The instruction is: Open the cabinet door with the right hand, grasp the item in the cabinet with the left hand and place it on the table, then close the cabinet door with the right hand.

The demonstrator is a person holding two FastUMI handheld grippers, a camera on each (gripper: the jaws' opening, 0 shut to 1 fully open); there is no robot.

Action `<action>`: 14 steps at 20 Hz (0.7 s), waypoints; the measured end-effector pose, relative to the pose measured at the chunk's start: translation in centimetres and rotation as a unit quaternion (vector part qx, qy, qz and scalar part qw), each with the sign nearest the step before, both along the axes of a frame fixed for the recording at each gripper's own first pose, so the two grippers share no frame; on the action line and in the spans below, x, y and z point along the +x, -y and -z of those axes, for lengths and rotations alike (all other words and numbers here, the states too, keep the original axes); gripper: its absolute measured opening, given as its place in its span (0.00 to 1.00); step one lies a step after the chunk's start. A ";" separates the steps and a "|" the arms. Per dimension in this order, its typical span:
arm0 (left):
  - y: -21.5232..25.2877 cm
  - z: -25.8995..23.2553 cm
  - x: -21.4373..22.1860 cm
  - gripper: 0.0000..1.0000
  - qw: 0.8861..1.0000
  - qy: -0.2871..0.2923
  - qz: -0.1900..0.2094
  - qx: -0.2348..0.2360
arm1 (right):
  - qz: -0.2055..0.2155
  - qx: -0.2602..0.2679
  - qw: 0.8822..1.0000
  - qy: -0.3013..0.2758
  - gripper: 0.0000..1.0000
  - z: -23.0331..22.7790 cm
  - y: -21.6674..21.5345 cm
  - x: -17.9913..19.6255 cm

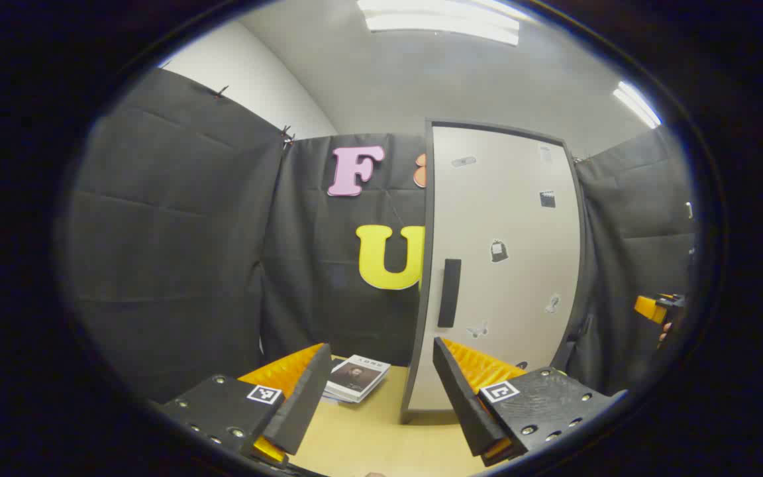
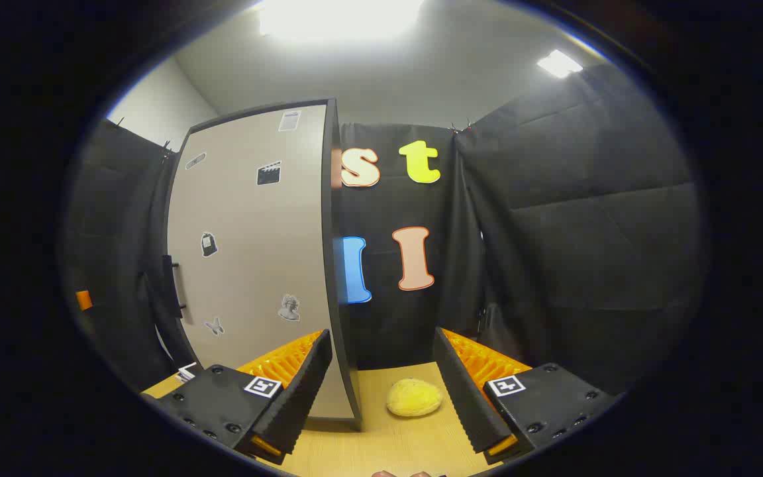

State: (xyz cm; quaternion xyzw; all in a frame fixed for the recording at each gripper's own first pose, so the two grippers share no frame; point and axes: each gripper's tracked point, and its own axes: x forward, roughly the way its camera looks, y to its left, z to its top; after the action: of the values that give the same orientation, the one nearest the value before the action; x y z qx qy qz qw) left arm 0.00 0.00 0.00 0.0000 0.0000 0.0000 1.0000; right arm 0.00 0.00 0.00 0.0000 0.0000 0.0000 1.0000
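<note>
Both grippers hang spread wide and empty over the wooden table (image 1: pixel 368 437): the left gripper (image 1: pixel 381 391) faces the cabinet door (image 1: pixel 501 265), the right gripper (image 2: pixel 381 391) hovers beside that door's edge. With the door closed, the item inside is hidden, so this looks like the opening step, not yet begun. Next, the right gripper must reach the dark vertical handle (image 2: pixel 171 286) and pull. A yellow lump (image 2: pixel 414 397) and a booklet (image 1: pixel 357 377) lie on the table.

You are working in a staged recording booth, not a home: black cloth walls (image 1: pixel 176 238) pinned up around a wooden table (image 2: pixel 381 444), one freestanding cabinet (image 1: pixel 501 265), and office-style ceiling light panels (image 1: pixel 441 20) overhead
</note>
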 end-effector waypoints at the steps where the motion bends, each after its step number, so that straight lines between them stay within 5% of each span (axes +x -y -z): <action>1: -0.2 0.3 -0.6 0.93 1.000 -0.005 -0.016 -0.008 | -0.015 -0.004 1.000 -0.008 0.97 0.6 -0.1 0.2; 6: 1.2 1.2 -3.4 0.93 0.998 -0.002 -0.043 -0.044 | -0.065 -0.004 0.998 -0.019 0.98 1.4 -0.9 1.0; 14: -0.3 0.6 -1.8 0.93 0.999 0.009 -0.022 -0.023 | -0.031 -0.005 0.999 -0.019 0.97 0.9 -1.4 -0.1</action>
State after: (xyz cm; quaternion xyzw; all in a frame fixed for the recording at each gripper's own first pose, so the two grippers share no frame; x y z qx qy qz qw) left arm -1.80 0.29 -0.65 -0.0225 -0.0087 0.0225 0.9995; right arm -0.15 1.39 -0.89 -0.0045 0.0187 0.0309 0.9993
